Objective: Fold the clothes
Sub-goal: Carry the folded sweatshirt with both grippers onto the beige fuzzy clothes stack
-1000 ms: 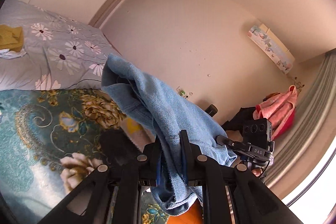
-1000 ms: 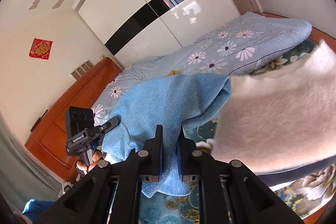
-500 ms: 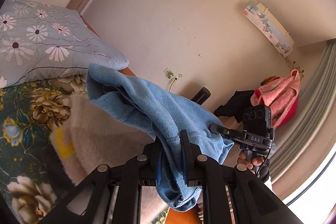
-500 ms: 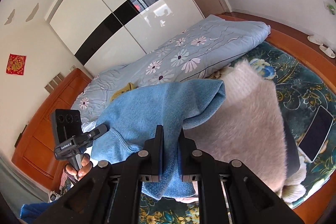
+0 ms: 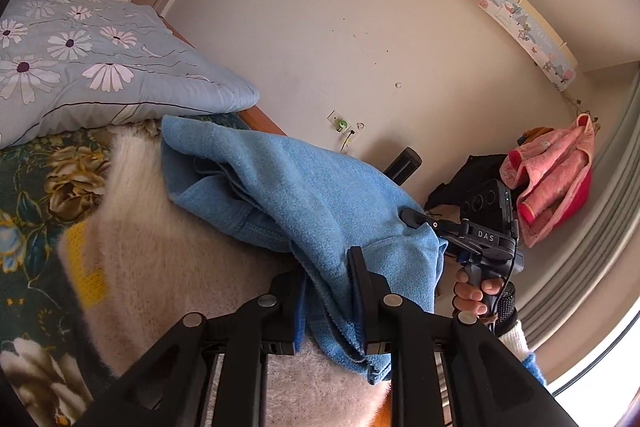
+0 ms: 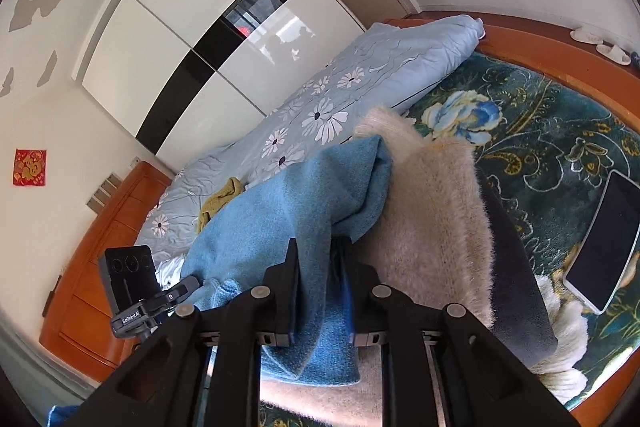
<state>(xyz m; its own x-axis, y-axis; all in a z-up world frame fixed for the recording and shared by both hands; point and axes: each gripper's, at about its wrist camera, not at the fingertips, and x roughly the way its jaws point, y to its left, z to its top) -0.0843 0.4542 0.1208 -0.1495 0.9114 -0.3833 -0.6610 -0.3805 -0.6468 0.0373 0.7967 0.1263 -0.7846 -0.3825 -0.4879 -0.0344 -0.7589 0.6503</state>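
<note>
A light blue knit garment (image 5: 296, 195) hangs folded between both grippers, just above a fluffy cream sweater (image 5: 160, 267) lying on the bed. My left gripper (image 5: 330, 267) is shut on one end of the blue garment. My right gripper (image 6: 316, 255) is shut on the other end (image 6: 288, 211). The right gripper also shows in the left wrist view (image 5: 412, 217), and the left one in the right wrist view (image 6: 192, 285). The cream sweater (image 6: 432, 203) lies on top of a dark garment (image 6: 516, 291).
The bed has a dark green floral cover (image 6: 540, 131) and a light blue flowered quilt (image 6: 360, 87) at its far side. A phone (image 6: 604, 239) lies on the cover at the right. A yellow cloth (image 6: 218, 201) sits on the quilt. Pink clothes (image 5: 556, 179) hang by the wall.
Both grippers have carried the blue garment over and down toward the cream sweater. The garment now hangs lower, close above it. Both stay shut on it.
</note>
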